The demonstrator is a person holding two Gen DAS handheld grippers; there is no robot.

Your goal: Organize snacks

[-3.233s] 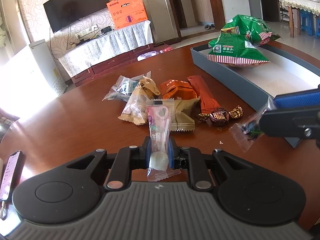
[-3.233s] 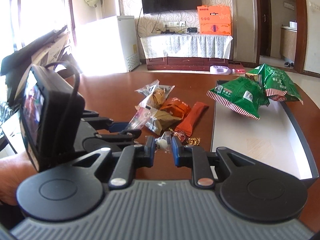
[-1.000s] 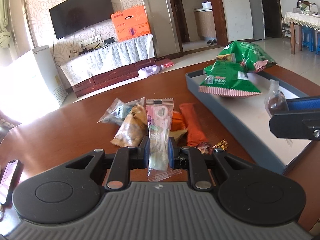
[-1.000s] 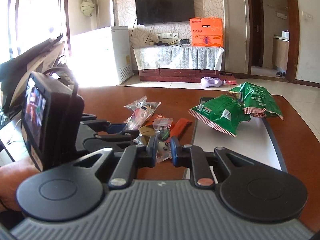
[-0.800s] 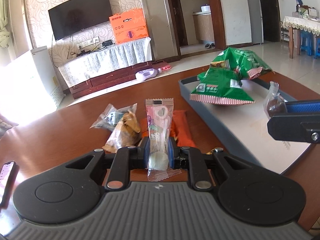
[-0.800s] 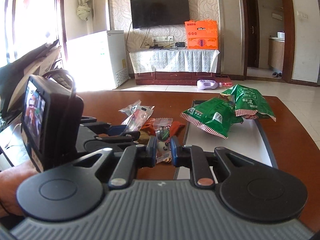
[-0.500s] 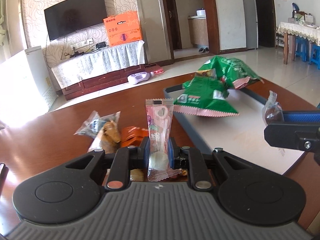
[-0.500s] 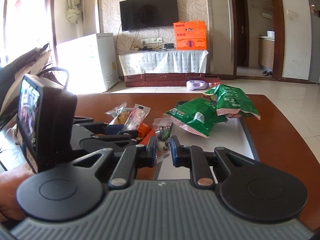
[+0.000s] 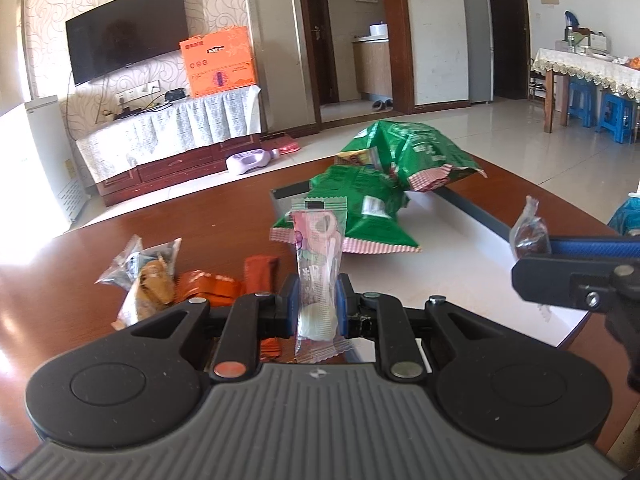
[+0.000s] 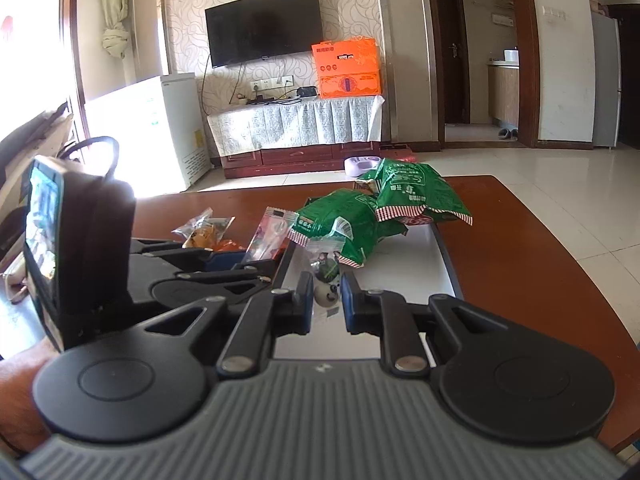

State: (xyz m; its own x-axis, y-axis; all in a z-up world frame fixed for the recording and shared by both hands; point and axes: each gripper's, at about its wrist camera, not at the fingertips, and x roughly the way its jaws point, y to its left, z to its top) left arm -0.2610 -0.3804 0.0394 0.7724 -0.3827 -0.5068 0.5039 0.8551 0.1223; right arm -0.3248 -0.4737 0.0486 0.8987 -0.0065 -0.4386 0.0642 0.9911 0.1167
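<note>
Left wrist view shows the pink candy packet standing upright between the closed fingers of the left gripper, which pinch its lower part. The packet hangs near the left edge of the tray, roughly over its near left corner. Further right over the tray, the right gripper grips a small clear packet with dark candy; in the right wrist view that same packet sits between the nearly closed fingers of the right gripper, above the tray's white floor.

Two green snack bags already lie at the far end of the tray, one leaning on the other. So the task looks partly done: the big bags are in, and two small packets are held up, neither released yet.

Left of the tray, a small heap stays on the brown table: a clear packet with a brownish snack, an orange packet and a reddish-brown stick packet. These appear to be what is left to move.
</note>
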